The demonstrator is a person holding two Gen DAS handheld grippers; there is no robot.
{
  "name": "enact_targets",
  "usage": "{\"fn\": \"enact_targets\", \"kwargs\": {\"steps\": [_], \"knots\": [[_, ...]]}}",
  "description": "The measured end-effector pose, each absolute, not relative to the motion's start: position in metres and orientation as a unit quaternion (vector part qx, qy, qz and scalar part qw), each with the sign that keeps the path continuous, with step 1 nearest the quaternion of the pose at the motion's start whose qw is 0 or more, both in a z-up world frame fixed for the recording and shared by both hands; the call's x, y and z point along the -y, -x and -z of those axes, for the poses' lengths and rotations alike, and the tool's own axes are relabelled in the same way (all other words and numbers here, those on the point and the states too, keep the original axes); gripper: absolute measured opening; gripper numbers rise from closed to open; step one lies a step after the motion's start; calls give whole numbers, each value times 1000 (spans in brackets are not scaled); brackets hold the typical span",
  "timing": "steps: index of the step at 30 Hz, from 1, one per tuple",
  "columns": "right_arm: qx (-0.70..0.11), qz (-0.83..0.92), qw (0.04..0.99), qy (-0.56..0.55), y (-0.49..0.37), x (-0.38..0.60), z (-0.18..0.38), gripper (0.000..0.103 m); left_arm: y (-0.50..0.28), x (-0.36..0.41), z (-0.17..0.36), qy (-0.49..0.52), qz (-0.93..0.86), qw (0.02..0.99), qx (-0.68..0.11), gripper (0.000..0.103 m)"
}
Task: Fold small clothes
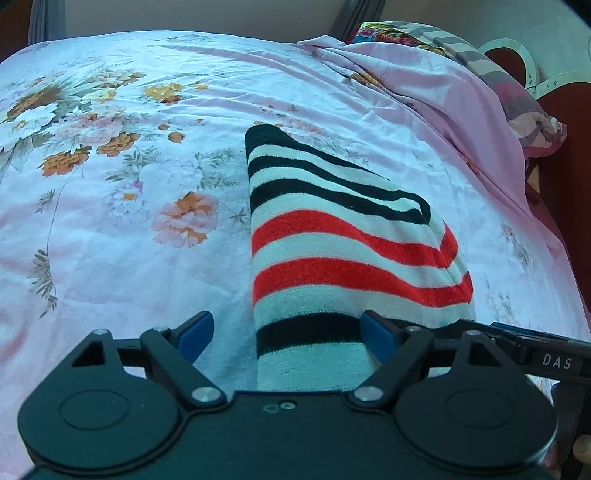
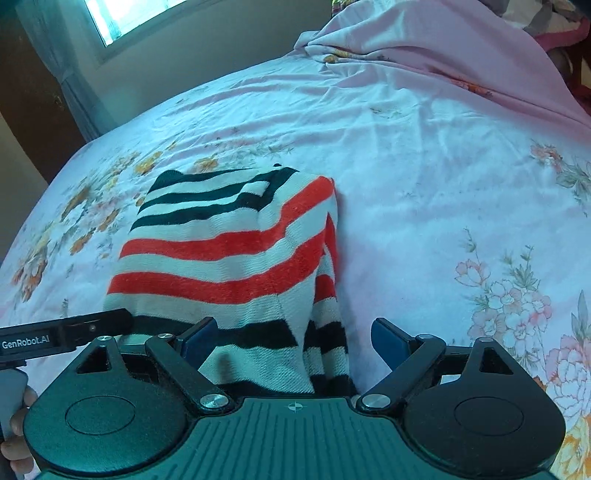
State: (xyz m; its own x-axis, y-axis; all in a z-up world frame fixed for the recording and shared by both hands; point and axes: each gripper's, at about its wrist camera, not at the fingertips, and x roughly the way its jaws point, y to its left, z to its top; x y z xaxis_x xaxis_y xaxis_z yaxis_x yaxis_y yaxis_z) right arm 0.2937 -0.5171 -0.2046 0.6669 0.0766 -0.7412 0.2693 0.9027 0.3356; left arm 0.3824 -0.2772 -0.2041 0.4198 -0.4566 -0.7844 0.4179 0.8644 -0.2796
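Note:
A small knit garment with black, white and red stripes (image 1: 332,236) lies folded on the flowered bed sheet (image 1: 129,184). In the left wrist view my left gripper (image 1: 288,336) is open, its blue fingers (image 1: 195,332) wide apart over the garment's near left edge. In the right wrist view the garment (image 2: 229,251) lies ahead with its right side doubled over. My right gripper (image 2: 291,339) is open, its jaws straddling the garment's near right edge. Neither gripper pinches the cloth. Each gripper shows at the edge of the other's view.
A bunched pink cover (image 1: 424,92) and a patterned quilt (image 1: 517,92) lie at the head of the bed on the right. A red wooden headboard (image 1: 569,129) stands beyond. A window (image 2: 125,18) and curtain (image 2: 70,74) are at the far left.

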Motion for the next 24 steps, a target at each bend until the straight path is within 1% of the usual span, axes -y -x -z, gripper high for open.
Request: {"fn": "enact_targets", "kwargs": {"steps": [6,15,19,21,24], "knots": [[-406,51,884,-227,-293,517,205,89,-385,272,207,35,263,834,-484,86],[-409,51,883,-225,-288,515,205,89,-381,271,206,37,262,833,-486,86],[-406,51,885,-223,-287,515,202,89,-382,271,206,39,265,831,-487,84],[-408,50,886,-217,-289,514,202,89,-382,271,207,43,269,829,-489,80],[-409,48,885,-220,-290,515,204,89,-384,271,210,51,276,824,-491,78]]}}
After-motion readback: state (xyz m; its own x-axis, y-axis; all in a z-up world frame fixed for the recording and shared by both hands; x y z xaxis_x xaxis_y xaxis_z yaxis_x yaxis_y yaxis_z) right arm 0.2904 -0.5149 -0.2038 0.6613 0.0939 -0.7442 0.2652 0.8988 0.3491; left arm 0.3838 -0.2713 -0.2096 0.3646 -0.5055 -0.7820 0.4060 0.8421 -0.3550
